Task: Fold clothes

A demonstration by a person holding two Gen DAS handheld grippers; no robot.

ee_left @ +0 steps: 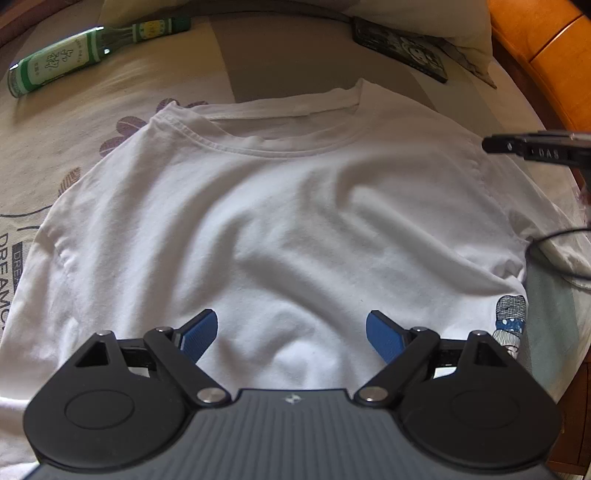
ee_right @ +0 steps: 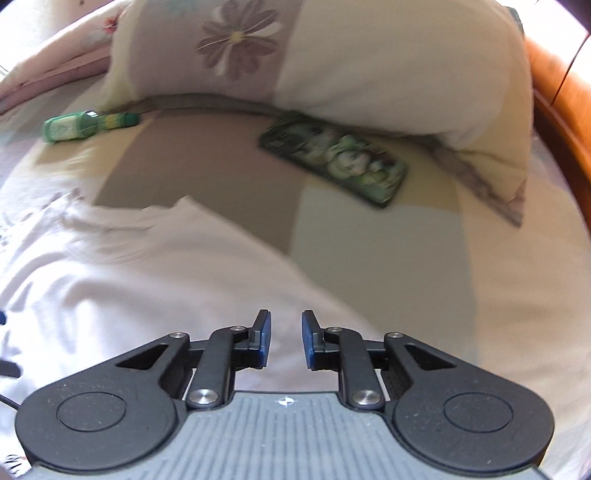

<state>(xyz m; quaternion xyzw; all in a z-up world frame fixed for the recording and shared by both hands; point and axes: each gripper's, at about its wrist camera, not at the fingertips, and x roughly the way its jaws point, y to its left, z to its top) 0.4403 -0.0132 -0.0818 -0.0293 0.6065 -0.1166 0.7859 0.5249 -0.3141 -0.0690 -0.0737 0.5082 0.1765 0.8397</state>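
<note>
At the far left of my left-hand view a green bottle (ee_left: 62, 62) lies on its side on the patterned bedsheet (ee_left: 55, 147), well apart from the shirt. The white T-shirt (ee_left: 277, 206) is spread flat on the sheet with its collar (ee_left: 258, 136) toward the far side, and the cloth is softly wrinkled across the chest. My left gripper (ee_left: 291, 336) hangs over the lower middle of the shirt with its jaws spread wide; the blue pads (ee_left: 199, 334) stand far apart with nothing between them but the cloth lying below, and they grip nothing. Further right, a dark phone (ee_left: 399, 48) (its case is printed with a picture) lies beyond the collar, near a pale pillow (ee_left: 424, 18). At the right edge part of my other gripper juts in over the shirt's shoulder, with a thin black cable (ee_left: 554, 254) looping beneath it.

From my right-hand view, the bottle (ee_right: 85, 125) again sits far left, the T-shirt (ee_right: 129, 266) fills the lower left, and the phone (ee_right: 332, 162) lies by the flowered pillow (ee_right: 332, 66). My right gripper (ee_right: 286, 338) is over the shirt's right edge, its jaws narrowly apart with a small gap showing between the pads (ee_right: 264, 338); no cloth is pinched between them. An orange wooden bed frame (ee_right: 565, 92) runs along the far right.
</note>
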